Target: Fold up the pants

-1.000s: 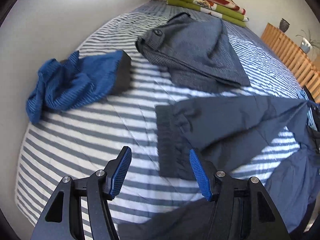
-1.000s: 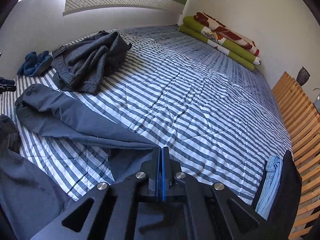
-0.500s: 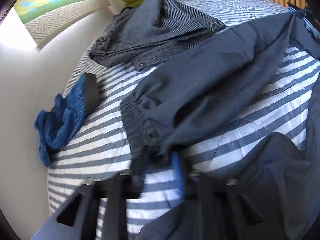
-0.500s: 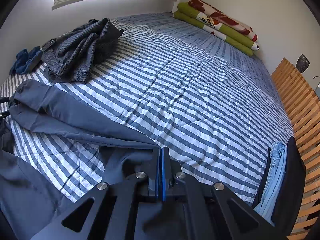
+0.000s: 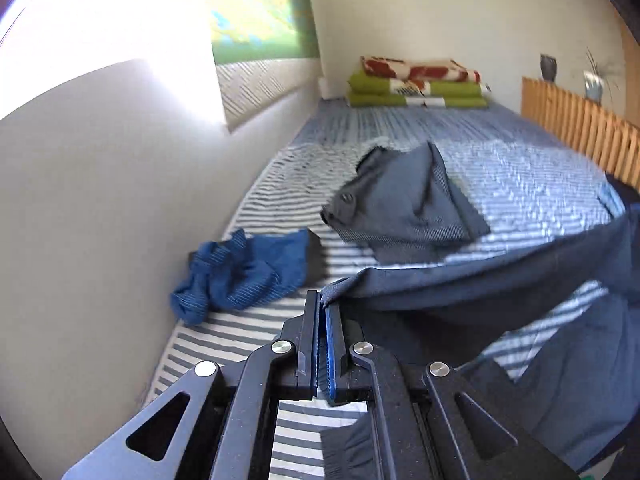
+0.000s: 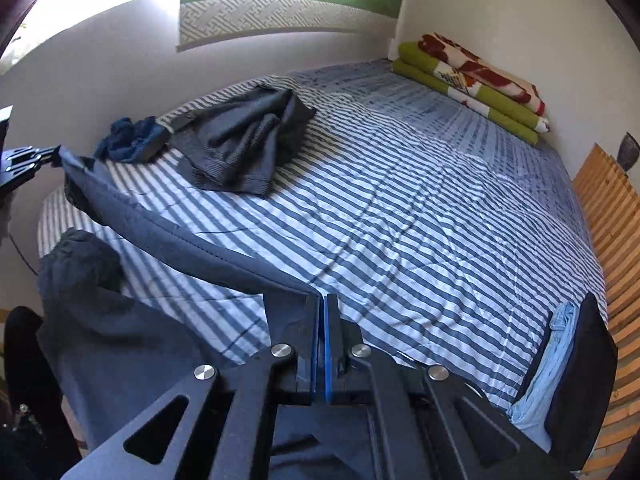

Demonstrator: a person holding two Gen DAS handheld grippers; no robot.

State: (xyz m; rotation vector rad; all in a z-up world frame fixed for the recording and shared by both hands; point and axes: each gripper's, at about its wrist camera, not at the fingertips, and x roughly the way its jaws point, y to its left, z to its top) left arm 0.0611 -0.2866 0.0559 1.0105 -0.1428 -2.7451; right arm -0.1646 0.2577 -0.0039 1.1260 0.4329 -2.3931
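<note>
Dark navy pants (image 5: pixel 500 280) hang stretched in the air over the near part of the striped bed (image 6: pixel 420 220). My left gripper (image 5: pixel 322 300) is shut on the cuffed end of one leg, lifted above the mattress. At the other end my right gripper (image 6: pixel 322 304) is shut on the pants (image 6: pixel 192 240), whose upper edge runs taut from it to the left gripper (image 6: pixel 28 160) at the far left. The second leg (image 6: pixel 92 300) droops down below at the left, near the bed's edge.
A grey knit garment (image 5: pixel 404 208) and a crumpled blue garment (image 5: pixel 240 272) lie on the bed near the wall. Folded green and red blankets (image 6: pixel 472 80) sit at the far corner. A wooden slatted rail (image 6: pixel 608 216) borders the right side, with light blue jeans (image 6: pixel 548 364) beside it.
My left gripper went from open above the cuff to shut on it and lifted it off the bed. The right gripper stayed shut and rose, pulling the leg taut.
</note>
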